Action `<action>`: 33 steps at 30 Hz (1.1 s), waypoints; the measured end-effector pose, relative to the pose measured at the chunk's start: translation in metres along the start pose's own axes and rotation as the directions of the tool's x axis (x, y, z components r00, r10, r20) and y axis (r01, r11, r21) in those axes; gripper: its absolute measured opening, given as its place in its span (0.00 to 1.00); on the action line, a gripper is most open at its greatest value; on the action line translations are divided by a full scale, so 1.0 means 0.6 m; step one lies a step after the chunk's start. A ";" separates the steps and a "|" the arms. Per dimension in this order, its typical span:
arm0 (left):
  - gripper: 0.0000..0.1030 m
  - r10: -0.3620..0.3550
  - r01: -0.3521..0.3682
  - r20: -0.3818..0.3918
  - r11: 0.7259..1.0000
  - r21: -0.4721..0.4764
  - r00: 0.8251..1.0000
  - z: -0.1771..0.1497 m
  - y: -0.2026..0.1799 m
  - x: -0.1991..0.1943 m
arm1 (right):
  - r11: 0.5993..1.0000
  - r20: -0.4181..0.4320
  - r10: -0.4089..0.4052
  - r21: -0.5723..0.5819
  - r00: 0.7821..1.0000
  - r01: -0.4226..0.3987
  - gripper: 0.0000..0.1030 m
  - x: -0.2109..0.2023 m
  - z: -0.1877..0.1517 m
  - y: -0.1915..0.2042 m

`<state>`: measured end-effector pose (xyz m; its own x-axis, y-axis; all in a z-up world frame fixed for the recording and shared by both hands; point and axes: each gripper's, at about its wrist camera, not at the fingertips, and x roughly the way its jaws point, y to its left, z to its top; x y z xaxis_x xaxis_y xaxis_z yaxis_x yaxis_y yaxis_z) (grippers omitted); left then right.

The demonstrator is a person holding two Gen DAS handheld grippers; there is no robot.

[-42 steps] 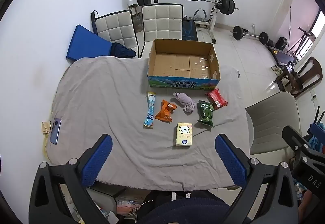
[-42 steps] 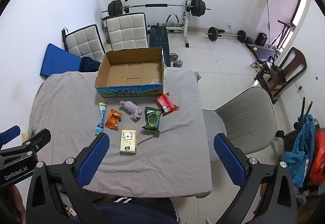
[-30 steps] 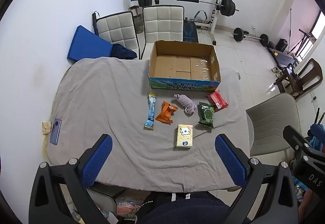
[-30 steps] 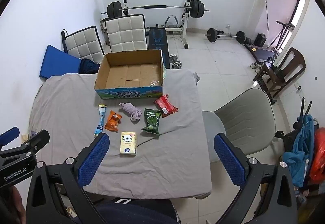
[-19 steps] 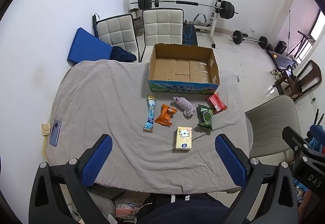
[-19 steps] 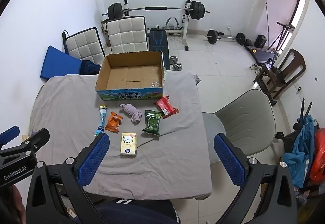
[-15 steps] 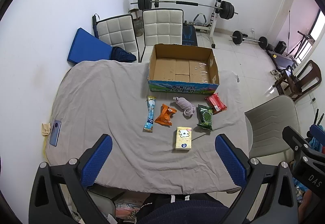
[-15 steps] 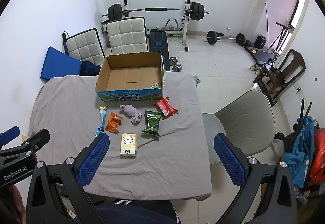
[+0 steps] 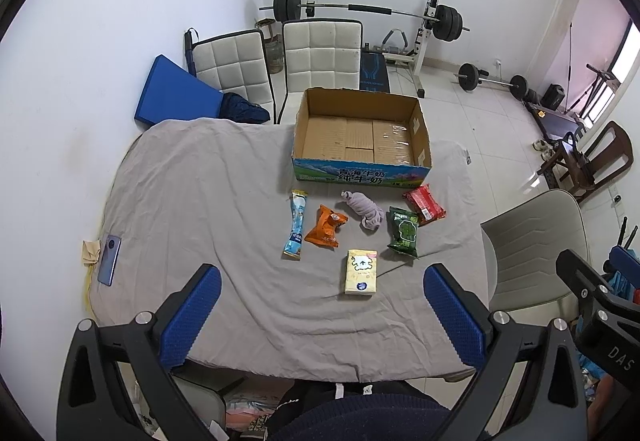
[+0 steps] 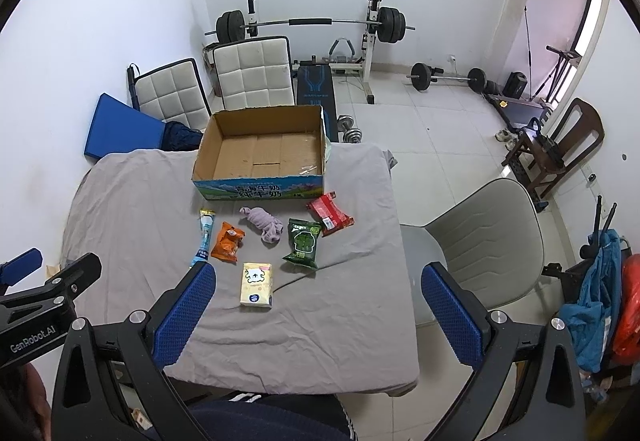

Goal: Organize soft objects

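Observation:
An empty cardboard box [image 9: 362,137] [image 10: 262,151] stands at the far side of the grey-clothed table [image 9: 192,181] [image 10: 132,197]. In front of it lie a blue stick packet [image 9: 297,224] [image 10: 204,237], an orange pouch [image 9: 326,227] [image 10: 228,241], a rolled lilac cloth [image 9: 366,209] [image 10: 264,223], a green packet [image 9: 404,231] [image 10: 303,242], a red packet [image 9: 424,204] [image 10: 330,219] and a yellow tissue pack [image 9: 361,272] [image 10: 258,284]. My left gripper [image 9: 320,313] and right gripper [image 10: 316,311] are both open and empty, held high above the table's near edge.
A phone [image 9: 109,260] lies at the table's left edge. A grey chair [image 10: 480,241] [image 9: 532,241] stands right of the table, two white chairs [image 9: 280,61] and a blue mat [image 9: 172,97] behind it. A barbell rack [image 10: 312,25] stands by the far wall.
Both grippers have risen and drawn back a little, so the table and items look slightly smaller. Nothing on the table has moved.

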<state>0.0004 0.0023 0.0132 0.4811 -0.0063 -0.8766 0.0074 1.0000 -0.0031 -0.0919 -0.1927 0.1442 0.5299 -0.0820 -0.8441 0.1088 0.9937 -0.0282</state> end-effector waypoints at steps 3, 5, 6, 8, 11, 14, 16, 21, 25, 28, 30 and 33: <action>1.00 0.000 0.000 0.000 1.000 0.001 1.000 0.001 0.001 0.000 | 1.000 0.000 0.000 -0.001 1.000 0.000 1.00 0.000 0.000 0.002; 1.00 0.000 0.000 0.001 1.000 0.000 1.000 0.001 -0.001 0.000 | 1.000 0.001 0.001 0.000 1.000 -0.001 1.00 -0.001 0.000 0.002; 1.00 -0.001 0.001 0.002 1.000 -0.001 1.000 0.001 0.000 -0.001 | 1.000 0.001 0.000 -0.002 1.000 0.000 1.00 0.000 0.000 0.003; 1.00 -0.001 0.001 0.001 1.000 0.001 1.000 0.001 0.000 -0.001 | 1.000 0.002 0.002 -0.001 1.000 -0.002 1.00 0.001 0.000 0.002; 1.00 -0.003 0.003 0.001 1.000 -0.004 1.000 0.001 0.000 -0.001 | 1.000 0.002 0.002 -0.001 1.000 -0.002 1.00 0.002 -0.002 0.001; 1.00 -0.003 0.003 0.002 1.000 -0.004 1.000 0.001 -0.003 -0.002 | 1.000 0.004 0.001 -0.003 1.000 -0.001 1.00 0.002 -0.003 0.003; 1.00 -0.003 0.003 0.003 1.000 -0.005 1.000 0.001 -0.003 -0.003 | 1.000 0.007 0.001 -0.004 1.000 -0.001 1.00 -0.001 -0.003 0.004; 1.00 -0.004 0.004 0.005 1.000 -0.009 1.000 0.005 0.000 -0.009 | 1.000 0.009 0.001 -0.006 1.000 -0.001 1.00 -0.002 -0.005 0.007; 1.00 -0.006 0.006 0.006 1.000 -0.008 1.000 0.006 0.000 -0.012 | 1.000 0.009 0.001 -0.005 1.000 -0.001 1.00 -0.002 -0.005 0.007; 1.00 -0.007 0.007 0.008 1.000 -0.012 1.000 0.006 0.001 -0.013 | 1.000 0.010 0.001 -0.006 1.000 -0.001 1.00 -0.002 -0.005 0.007; 1.00 -0.006 0.006 0.007 1.000 -0.011 1.000 0.004 0.001 -0.012 | 1.000 0.012 0.000 -0.006 1.000 0.000 1.00 -0.003 -0.004 0.007; 1.00 -0.005 0.005 0.008 1.000 -0.011 1.000 0.004 0.001 -0.012 | 1.000 0.011 0.001 -0.006 1.000 -0.001 1.00 -0.003 -0.003 0.007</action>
<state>-0.0012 0.0033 0.0204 0.4881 -0.0111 -0.8727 0.0003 0.9999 -0.0125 -0.0939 -0.1882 0.1445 0.5396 -0.0817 -0.8379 0.1029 0.9942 -0.0307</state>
